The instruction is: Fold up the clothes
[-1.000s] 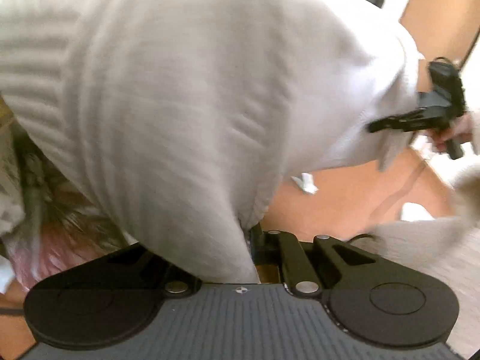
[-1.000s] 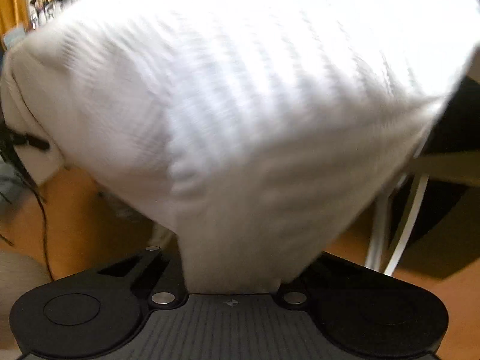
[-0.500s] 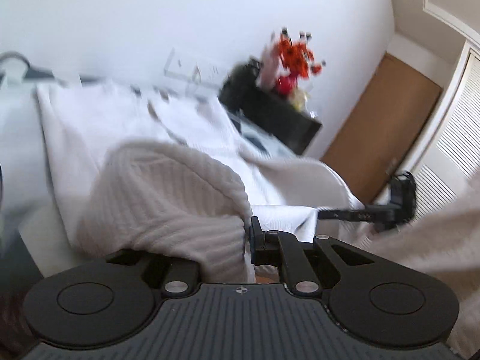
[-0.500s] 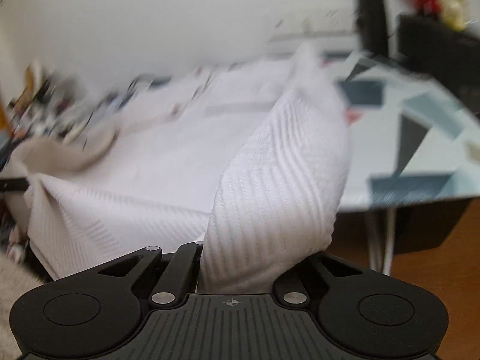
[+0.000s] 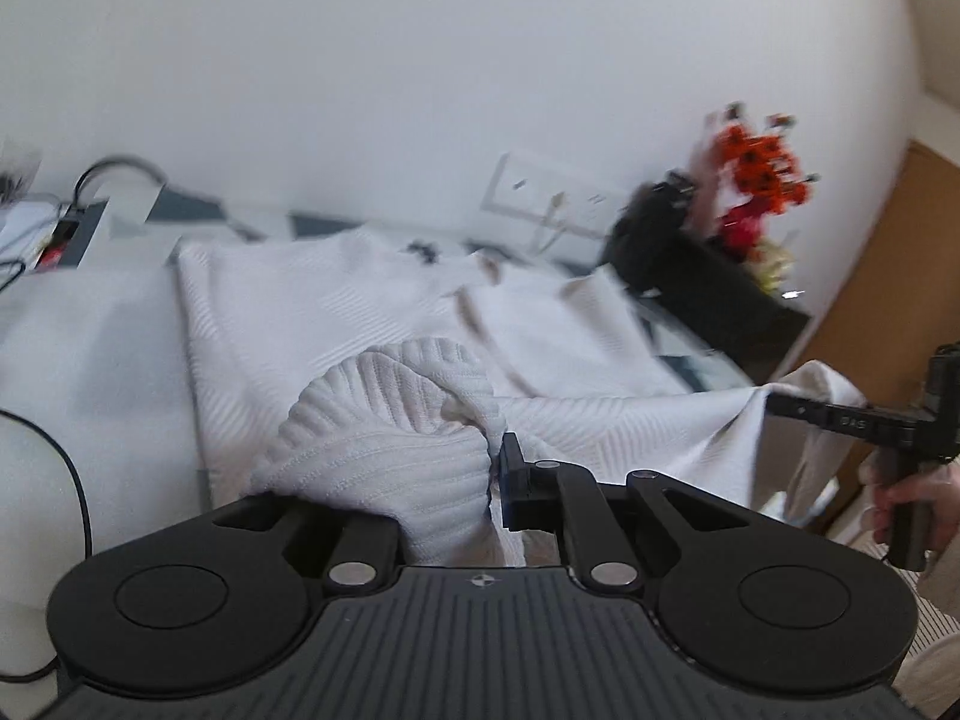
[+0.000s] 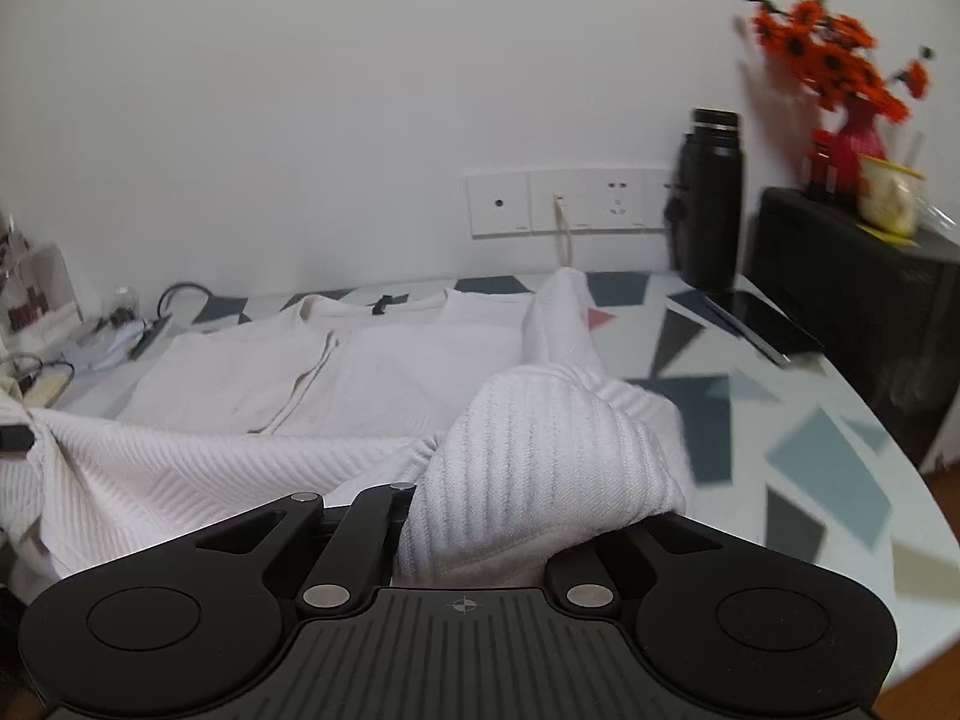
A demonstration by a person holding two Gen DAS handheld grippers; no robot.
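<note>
left tongs pinched on white knit cardigan hem | right tongs likewise | body spread on worktop | risk: hem slipping, dragging toward black bottle

White ribbed sweater lying on white tabletop showing grey, navy, pink triangles; orange flowers sitting in red vase; black bottle
</note>
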